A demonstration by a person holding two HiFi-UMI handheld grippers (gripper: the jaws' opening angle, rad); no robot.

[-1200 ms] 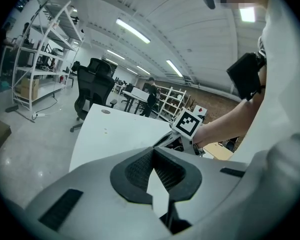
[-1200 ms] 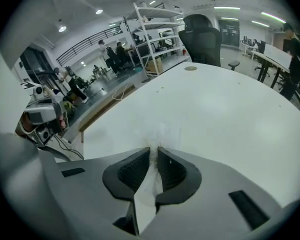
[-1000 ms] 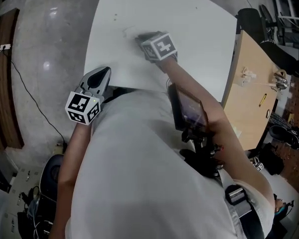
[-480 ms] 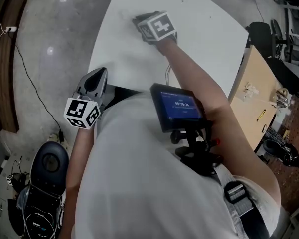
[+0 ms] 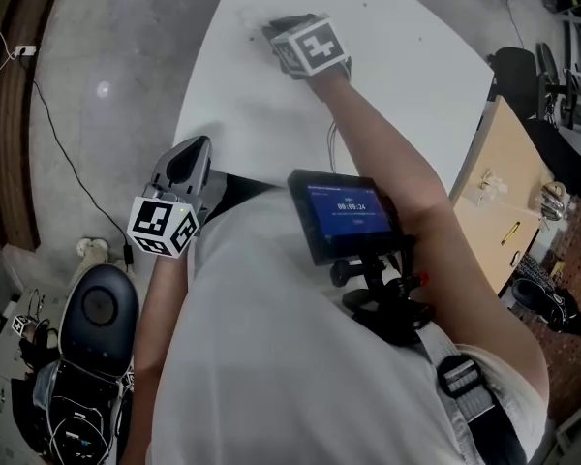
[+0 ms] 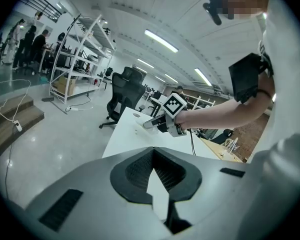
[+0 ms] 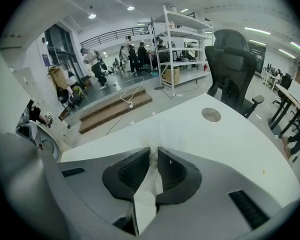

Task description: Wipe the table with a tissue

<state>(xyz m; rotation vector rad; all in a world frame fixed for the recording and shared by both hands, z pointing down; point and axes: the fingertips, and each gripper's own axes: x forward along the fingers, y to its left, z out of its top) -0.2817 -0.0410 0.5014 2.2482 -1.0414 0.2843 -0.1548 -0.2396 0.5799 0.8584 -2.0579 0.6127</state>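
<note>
Two grippers are in your hands, and only one is working the surface. Your right gripper (image 5: 274, 33) is stretched out to the far left part of the white table (image 5: 407, 76), angled down at the top. Its fingers are clenched on the tissue (image 7: 149, 183). In the right gripper view the white sheet runs up between the dark pads, and its crumpled front end lies on the table just beyond the tips. Your left gripper (image 5: 195, 145) is held close to your body at the near left corner of the table, well apart from the right one. Its jaws are closed tip to tip with nothing between them. In the left gripper view only the white table top shows through the gap behind the tips. A round recess (image 7: 211, 114) sits in the table top beyond the tissue, with a black office chair (image 7: 233, 66) behind it. A small screen (image 5: 347, 211) is mounted at your chest.
</note>
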